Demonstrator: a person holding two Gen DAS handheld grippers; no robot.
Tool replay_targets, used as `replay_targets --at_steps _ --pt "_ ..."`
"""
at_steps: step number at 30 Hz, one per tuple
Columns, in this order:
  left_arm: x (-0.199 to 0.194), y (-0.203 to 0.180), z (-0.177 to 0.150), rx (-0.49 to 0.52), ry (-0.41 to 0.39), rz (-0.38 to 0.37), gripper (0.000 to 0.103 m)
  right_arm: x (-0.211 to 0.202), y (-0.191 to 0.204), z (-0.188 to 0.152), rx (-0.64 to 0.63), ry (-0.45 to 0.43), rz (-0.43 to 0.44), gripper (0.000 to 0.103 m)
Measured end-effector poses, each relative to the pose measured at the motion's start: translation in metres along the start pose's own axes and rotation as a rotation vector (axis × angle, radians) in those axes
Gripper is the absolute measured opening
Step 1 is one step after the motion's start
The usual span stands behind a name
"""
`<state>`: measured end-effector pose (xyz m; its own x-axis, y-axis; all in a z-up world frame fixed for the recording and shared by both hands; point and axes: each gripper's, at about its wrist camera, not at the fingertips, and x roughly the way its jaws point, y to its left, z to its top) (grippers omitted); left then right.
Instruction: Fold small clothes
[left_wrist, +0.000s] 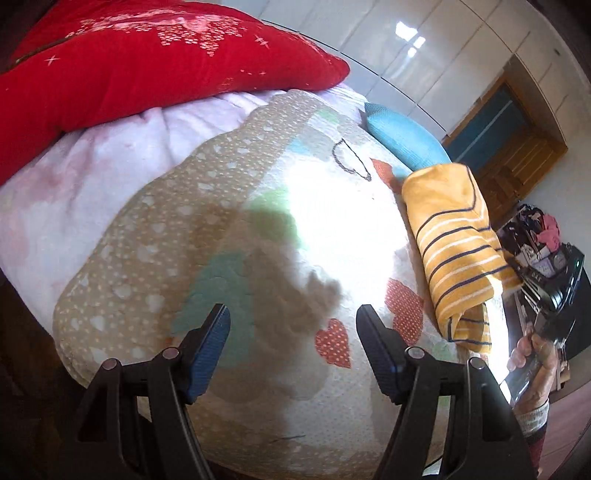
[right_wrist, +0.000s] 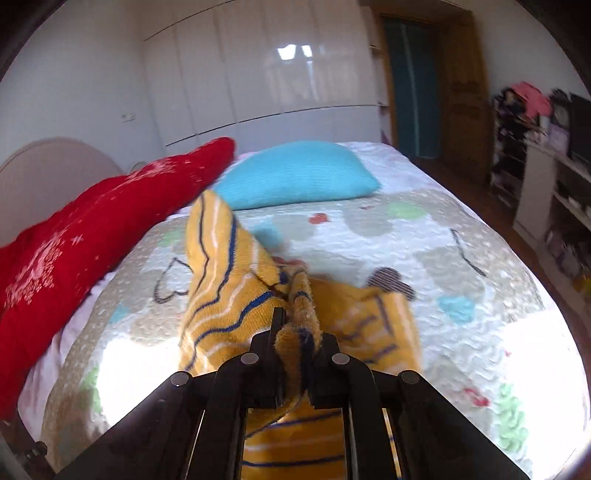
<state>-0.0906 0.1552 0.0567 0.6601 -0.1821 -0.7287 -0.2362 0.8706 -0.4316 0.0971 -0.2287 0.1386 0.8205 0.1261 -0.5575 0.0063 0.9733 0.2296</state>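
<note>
The right gripper (right_wrist: 295, 325) is clamped tight on a bunched fold of the yellow striped garment (right_wrist: 236, 280) — one piece, mustard w/ navy and white stripes, lifted above the bed and hanging from the claw on both sides. The left gripper (left_wrist: 293, 350) has its jaws spread w/ nothing between them, hovering over the quilt (left_wrist: 229, 206); from that view the garment (left_wrist: 454, 240) hangs at the right, just beside the hand (left_wrist: 532, 354) on the right tool. One quilt w/ hearts covers the bed. Cushions: one red pillow (right_wrist: 92, 236) at the left, one blue pillow (right_wrist: 295, 173) beyond. No bin or basket shows; shelves (right_wrist: 554, 184) at far right hold blurred clutter — can't tell what.
</note>
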Motion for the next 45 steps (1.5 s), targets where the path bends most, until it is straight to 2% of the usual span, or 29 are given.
replay_targets --at_steps 3,4,6,9,14,16,21,23,25,26,28,32,36,39,45 --pt "0.021 -0.030 -0.006 0.049 0.052 -0.017 0.070 0.002 -0.065 -0.035 0.090 0.075 -0.064 0.008" --pt "0.028 -0.041 -0.009 0.063 0.075 -0.029 0.070 0.005 -0.081 -0.049 0.121 0.105 -0.064 0.008" --pt "0.039 -0.065 -0.015 0.101 0.112 -0.056 0.070 0.011 -0.104 -0.073 0.205 0.146 -0.006 0.008" --pt "0.047 -0.099 -0.024 0.179 0.132 -0.055 0.070 0.002 -0.109 -0.086 0.248 0.123 0.040 0.008" --pt "0.057 -0.139 -0.029 0.304 0.115 -0.042 0.070 -0.019 -0.112 -0.079 0.272 0.060 0.098 0.008" --pt "0.064 -0.159 -0.032 0.380 0.097 -0.039 0.076 -0.017 -0.117 -0.080 0.271 0.064 0.099 0.008" --pt "0.086 -0.215 -0.051 0.603 0.057 -0.100 0.076 -0.008 -0.118 -0.084 0.259 0.091 0.096 0.008" --pt "0.100 -0.236 -0.055 0.686 0.025 -0.074 0.076 -0.007 -0.118 -0.086 0.258 0.094 0.094 0.008" --pt "0.117 -0.248 -0.051 0.732 -0.006 0.001 0.076 -0.006 -0.119 -0.087 0.261 0.092 0.095 0.008" --pt "0.125 -0.252 -0.048 0.740 -0.013 0.049 0.076 -0.006 -0.120 -0.087 0.263 0.090 0.096 0.008" --pt "0.139 -0.248 -0.038 0.720 0.004 0.100 0.076 -0.005 -0.122 -0.087 0.260 0.091 0.101 0.008" --pt "0.153 -0.231 -0.041 0.672 0.066 0.125 0.076 0.003 -0.117 -0.095 0.235 0.109 0.083 0.008" --pt "0.146 -0.218 -0.051 0.654 0.083 0.100 0.076 0.005 -0.116 -0.099 0.237 0.113 0.068 0.009" --pt "0.134 -0.204 -0.052 0.591 0.113 0.081 0.076 0.001 -0.113 -0.102 0.228 0.113 0.052 0.009" --pt "0.096 -0.175 -0.060 0.476 0.111 0.034 0.076 -0.010 -0.100 -0.114 0.204 0.113 0.026 0.009"
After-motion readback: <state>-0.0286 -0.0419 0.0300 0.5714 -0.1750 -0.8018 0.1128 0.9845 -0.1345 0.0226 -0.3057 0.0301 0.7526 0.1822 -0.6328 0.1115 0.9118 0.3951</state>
